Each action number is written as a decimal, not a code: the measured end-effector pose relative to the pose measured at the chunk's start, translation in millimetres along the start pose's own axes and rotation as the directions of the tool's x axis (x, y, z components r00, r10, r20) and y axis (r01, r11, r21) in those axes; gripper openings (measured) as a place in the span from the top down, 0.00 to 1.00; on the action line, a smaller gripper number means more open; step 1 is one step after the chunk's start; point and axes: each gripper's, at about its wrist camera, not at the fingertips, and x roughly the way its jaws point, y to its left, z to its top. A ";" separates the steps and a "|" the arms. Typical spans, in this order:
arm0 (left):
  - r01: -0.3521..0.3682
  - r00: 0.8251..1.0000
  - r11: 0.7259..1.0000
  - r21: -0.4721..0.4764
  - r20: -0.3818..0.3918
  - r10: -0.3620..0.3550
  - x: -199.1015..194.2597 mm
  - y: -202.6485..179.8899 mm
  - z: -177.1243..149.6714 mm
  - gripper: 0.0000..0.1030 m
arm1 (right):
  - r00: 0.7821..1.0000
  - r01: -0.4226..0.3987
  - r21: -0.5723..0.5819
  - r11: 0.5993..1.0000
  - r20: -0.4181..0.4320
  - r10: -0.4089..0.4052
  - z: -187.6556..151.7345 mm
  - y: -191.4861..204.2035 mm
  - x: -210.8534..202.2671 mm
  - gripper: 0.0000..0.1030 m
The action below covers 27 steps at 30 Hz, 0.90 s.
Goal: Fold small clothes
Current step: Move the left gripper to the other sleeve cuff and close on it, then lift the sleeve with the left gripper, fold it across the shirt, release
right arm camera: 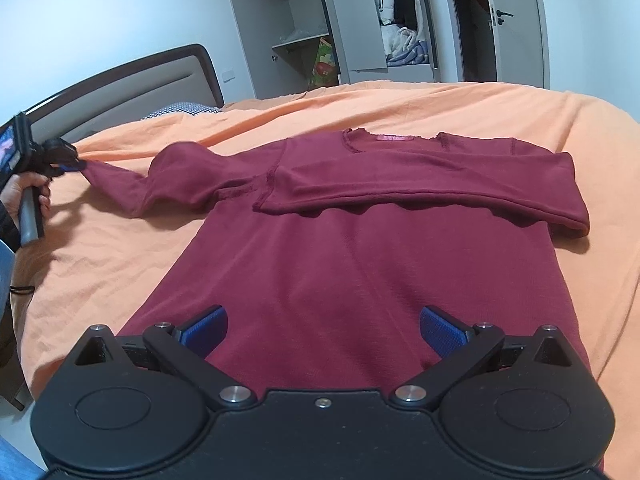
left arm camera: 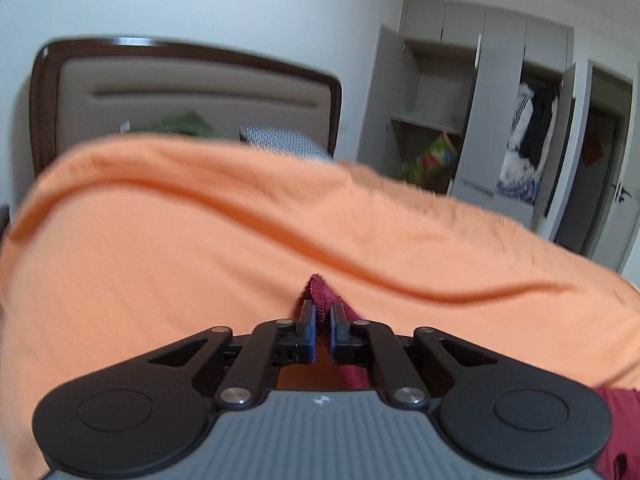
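Currently the left gripper (left arm camera: pixel 322 330) has its blue-padded jaws pressed nearly together, pinching the cuff of the maroon sweater (right arm camera: pixel 344 248); a frayed tip of maroon cloth sticks up just past the pads in the left wrist view. From the right wrist view, the same gripper sits at the far left edge, held by a hand (right arm camera: pixel 28 192), with the sweater's one sleeve (right arm camera: pixel 168 184) stretched out from the body toward it and lifted slightly off the orange bedsheet (right arm camera: pixel 500 112). The other sleeve (right arm camera: pixel 440 184) is folded across the chest, lying flat below the neckline. The sweater body lies spread on the sheet, hem toward the right wrist camera. The right gripper (right arm camera: pixel 323 330) has jaws spread wide, holding nothing, hanging over the lower part of the sweater; contact with the cloth cannot be told. Behind the bed: headboard (right arm camera: pixel 120 92), open wardrobe (right arm camera: pixel 360 20).
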 end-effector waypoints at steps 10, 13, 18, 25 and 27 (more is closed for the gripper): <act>0.003 0.994 1.000 0.012 0.111 -0.005 -38.6 7.0 35.2 0.95 | 1.000 -0.013 0.028 1.000 0.027 0.012 -7.2 -8.1 -12.1 0.01; 0.040 0.991 0.999 0.021 0.128 -0.043 -45.5 -4.6 36.9 0.95 | 0.999 -0.010 0.040 0.999 0.032 0.009 -8.0 -12.3 -14.9 0.01; 0.112 0.971 0.991 0.077 0.206 -0.125 -69.2 -42.0 50.3 0.95 | 0.998 -0.007 0.058 0.998 0.062 0.003 -8.5 -18.9 -23.2 0.01; 0.270 0.906 0.937 0.221 0.271 -0.325 -111.1 -127.7 59.6 0.95 | 0.995 0.013 0.101 0.995 0.094 -0.023 -13.9 -39.0 -37.7 0.01; 0.315 0.887 0.911 0.266 0.260 -0.382 -120.4 -156.1 55.3 0.95 | 0.994 0.022 0.116 0.993 0.099 -0.033 -15.7 -44.9 -41.4 0.01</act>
